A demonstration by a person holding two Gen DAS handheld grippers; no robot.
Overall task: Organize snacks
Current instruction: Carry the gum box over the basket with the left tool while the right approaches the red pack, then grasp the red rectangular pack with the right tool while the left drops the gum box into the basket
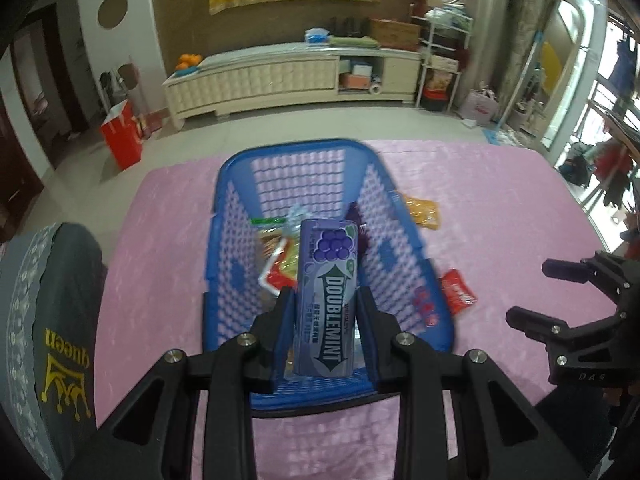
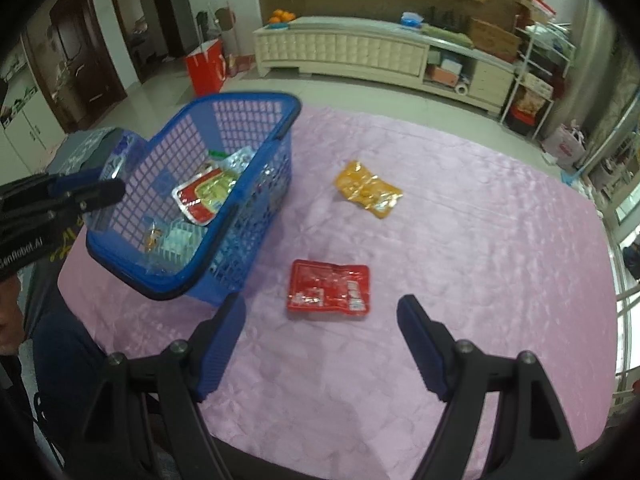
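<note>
A: Status? Start big.

B: Table under a pink cloth, quilted, slight sheen. Blue plastic basket on it, lattice walls, rounded rim, a handle on one long side. Several snack packs already inside, at least one red-and-white foil pack plus some clear crinkly wrappers; can't tell the exact count.

A: What's left?

B: Two on the cloth. Red flat pouch, glossy, rectangular, just beside the basket. Orange-yellow pouch, crumpled, farther out. Plus the gum in hand. I'd call it past halfway.

A: Gum where?

B: Purple gum pack, rigid, oblong, grape print. Left gripper is pinching it by its long sides, hanging over the basket's near end. Not dropped in yet.

A: Right side?

B: Right gripper spread wide, nothing between the fingers, aimed down at the cloth with the red pouch just ahead. Likely the next pick, but that's a guess.
</note>
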